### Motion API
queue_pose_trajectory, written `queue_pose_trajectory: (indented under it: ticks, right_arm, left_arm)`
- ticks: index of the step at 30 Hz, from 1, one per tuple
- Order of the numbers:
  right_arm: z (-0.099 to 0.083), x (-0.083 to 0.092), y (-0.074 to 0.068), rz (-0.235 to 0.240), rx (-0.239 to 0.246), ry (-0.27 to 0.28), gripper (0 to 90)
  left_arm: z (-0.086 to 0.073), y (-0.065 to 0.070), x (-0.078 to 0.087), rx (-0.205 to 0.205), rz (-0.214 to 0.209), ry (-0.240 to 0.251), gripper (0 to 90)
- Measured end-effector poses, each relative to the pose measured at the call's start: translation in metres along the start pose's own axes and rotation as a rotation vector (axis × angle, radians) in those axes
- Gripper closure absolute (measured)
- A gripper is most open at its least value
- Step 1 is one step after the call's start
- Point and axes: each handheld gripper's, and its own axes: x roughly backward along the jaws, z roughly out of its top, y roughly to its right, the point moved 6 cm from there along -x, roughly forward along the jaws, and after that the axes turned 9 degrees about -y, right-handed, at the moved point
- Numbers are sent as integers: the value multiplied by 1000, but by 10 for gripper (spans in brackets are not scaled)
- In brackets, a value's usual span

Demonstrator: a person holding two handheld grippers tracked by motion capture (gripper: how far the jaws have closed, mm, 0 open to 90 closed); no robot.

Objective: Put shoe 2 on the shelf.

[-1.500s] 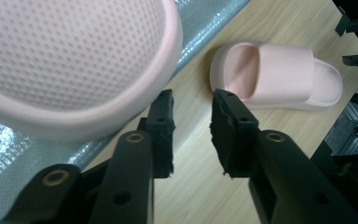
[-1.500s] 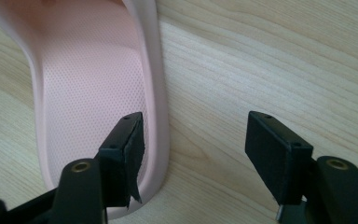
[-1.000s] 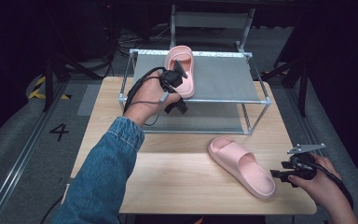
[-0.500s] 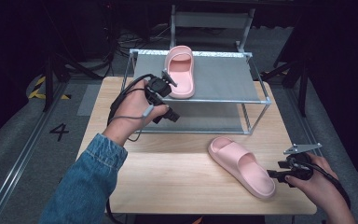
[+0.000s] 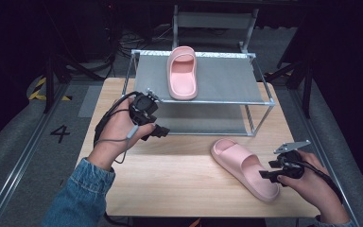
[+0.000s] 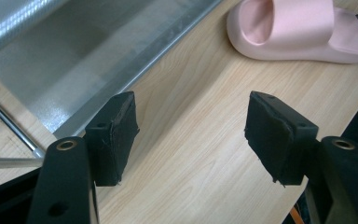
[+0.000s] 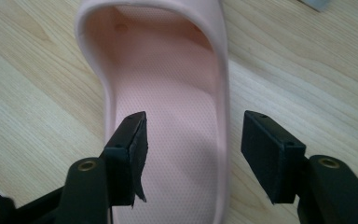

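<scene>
One pink slipper [image 5: 183,73] lies toe-up on the top shelf of a metal rack [image 5: 260,101]. My left gripper [image 5: 158,131] hovers over the table in front of the rack's left end. Its jaws have just been opening, and the left gripper view shows it [image 6: 191,126] open with only bare wood between the pads. A second pink slipper [image 5: 244,168] [image 7: 168,70] lies on the table at the front right. My right gripper [image 5: 268,174] [image 7: 193,140] is at its heel and has just been closing a little. One pad is over the footbed and one is outside the side wall, neither pressing.
The wooden table [image 5: 179,189] carries the rack at its back half. The rack's lower grey shelf [image 6: 51,65] and its front rail sit close ahead of my left gripper. Dark floor and cables surround the table.
My left gripper let go of the slipper on the top shelf and drew back to the front left, opening wider. My right gripper moved left onto the heel of the table slipper.
</scene>
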Motion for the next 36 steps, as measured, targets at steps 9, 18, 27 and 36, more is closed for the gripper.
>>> queue_pose_trajectory:
  ticks: [9, 18, 27, 36]
  right_arm:
    - [14, -8, -14, 25, 35, -21, 444]
    - [26, -18, -26, 49, 76, -45, 451]
    - [39, -29, -37, 66, 129, -75, 489]
    - [46, -37, -46, 52, 167, -92, 676]
  left_arm:
    - [-22, -9, -14, 22, 20, 20, 318]
    - [-45, -18, -31, 57, 29, 15, 299]
    - [-68, -24, -47, 100, 51, 20, 290]
    - [-86, -34, -66, 145, 74, 20, 287]
